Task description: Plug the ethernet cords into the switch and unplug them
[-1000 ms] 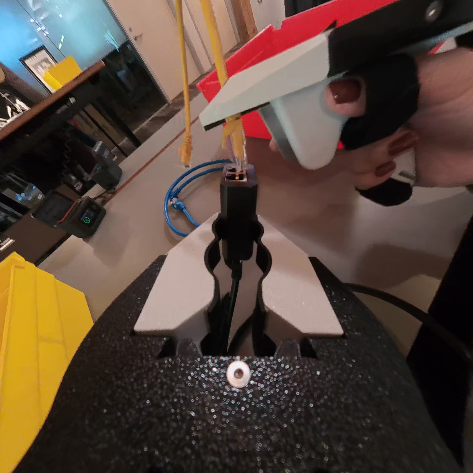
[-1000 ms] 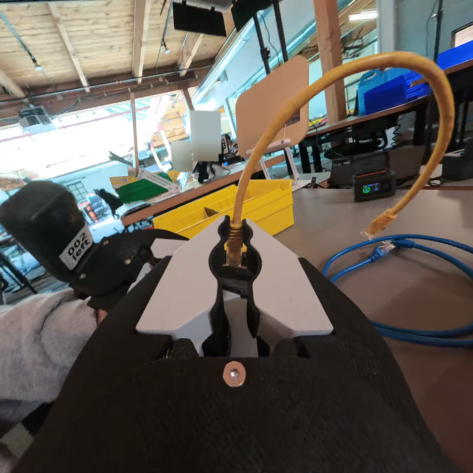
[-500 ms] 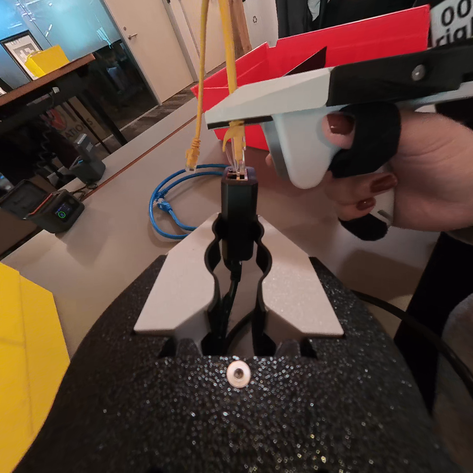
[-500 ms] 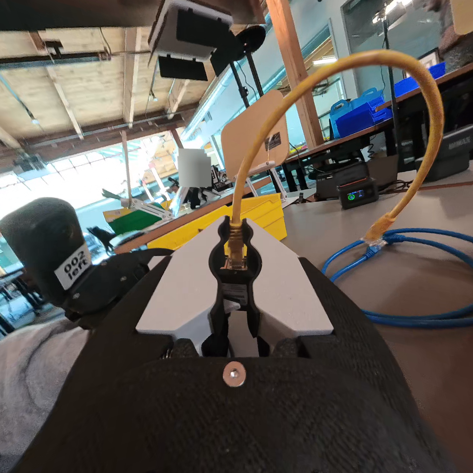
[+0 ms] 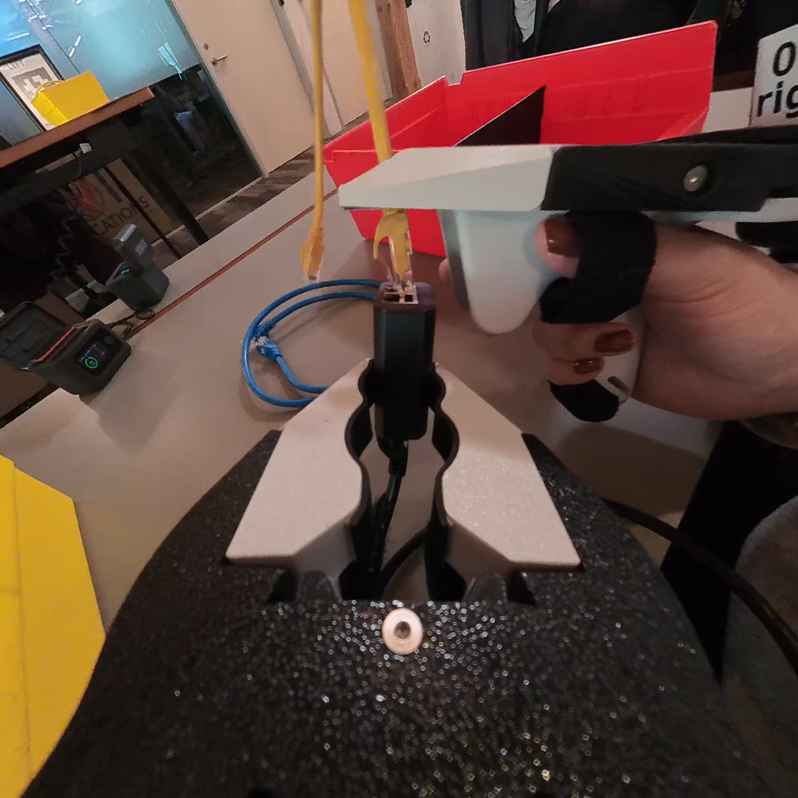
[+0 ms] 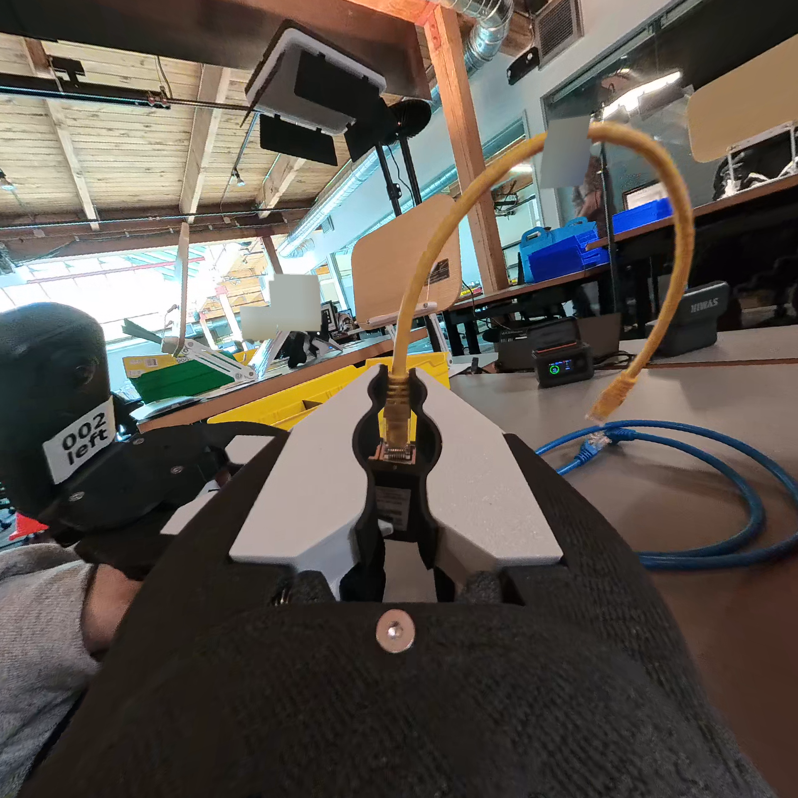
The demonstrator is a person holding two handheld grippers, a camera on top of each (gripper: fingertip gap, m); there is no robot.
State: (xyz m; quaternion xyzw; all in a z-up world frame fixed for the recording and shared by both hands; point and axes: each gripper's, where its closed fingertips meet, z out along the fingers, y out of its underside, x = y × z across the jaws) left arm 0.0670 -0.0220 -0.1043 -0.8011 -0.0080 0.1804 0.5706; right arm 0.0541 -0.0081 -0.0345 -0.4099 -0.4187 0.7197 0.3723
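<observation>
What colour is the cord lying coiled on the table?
Blue cord, clearest in the right wrist view.

I am working in an open workshop or lab space. Overhead run bare timber ceiling beams (image 6: 129,142) and a silver metal air duct (image 6: 483,39). Long grey surfaces (image 6: 712,388) carry stacked blue plastic bins (image 6: 561,254), a yellow plastic bin (image 6: 328,397) and a black portable power unit with a lit screen (image 6: 557,362). A red plastic bin (image 5: 561,108) sits near glass-walled rooms (image 5: 108,47).

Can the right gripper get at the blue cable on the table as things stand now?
Probably not yet: the right gripper is shut on the yellow cable's plug at the switch. The blue cable lies uncovered beside it.
</observation>
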